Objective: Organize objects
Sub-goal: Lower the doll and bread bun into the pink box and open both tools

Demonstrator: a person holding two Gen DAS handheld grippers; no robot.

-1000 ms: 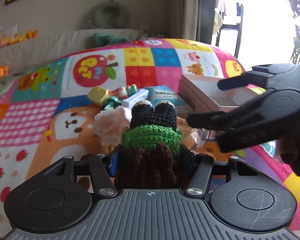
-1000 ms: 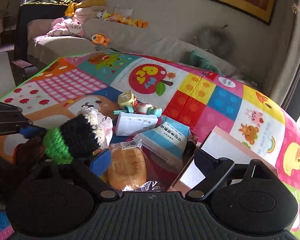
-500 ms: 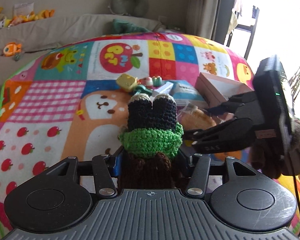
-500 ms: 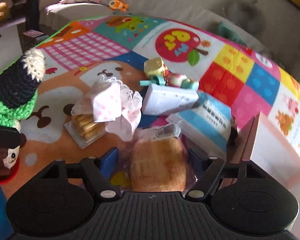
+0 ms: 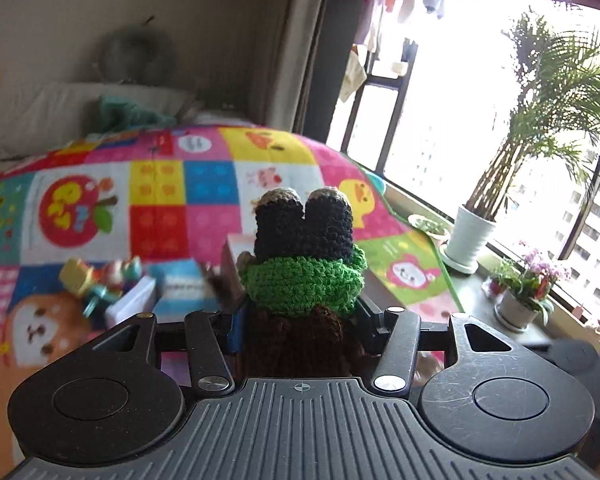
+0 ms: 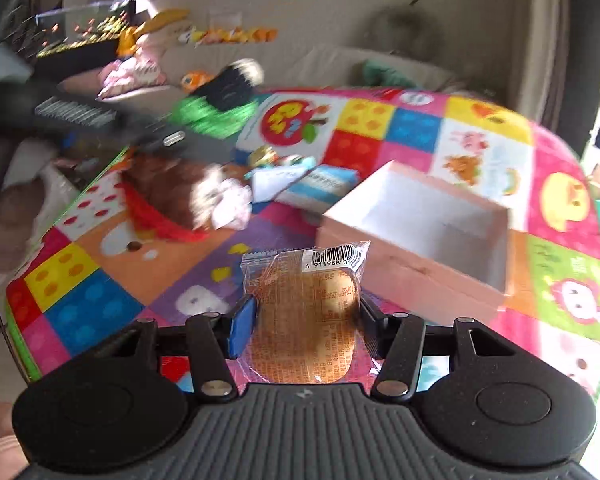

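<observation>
My left gripper (image 5: 300, 320) is shut on a crocheted doll (image 5: 304, 256) with black legs, a green skirt and brown hair, held upside down above the mat. The doll also shows blurred in the right wrist view (image 6: 216, 112), up at the left. My right gripper (image 6: 304, 320) is shut on a wrapped bun (image 6: 306, 312) in clear plastic with a barcode, lifted above the mat. An open pink box (image 6: 420, 232) with a white inside sits on the mat just ahead and to the right of the bun.
A colourful play mat (image 6: 380, 128) covers the surface. On it lie a blue-and-white packet (image 6: 320, 184), a pink frilly bundle (image 6: 228, 200) and small toys (image 5: 88, 280). A sofa (image 6: 300, 64) runs behind. Potted plants (image 5: 472, 236) stand by the window at the right.
My right gripper has lifted the bun off the pile and drawn back, with the pink box now ahead. My left gripper has swung right with the doll, toward the window.
</observation>
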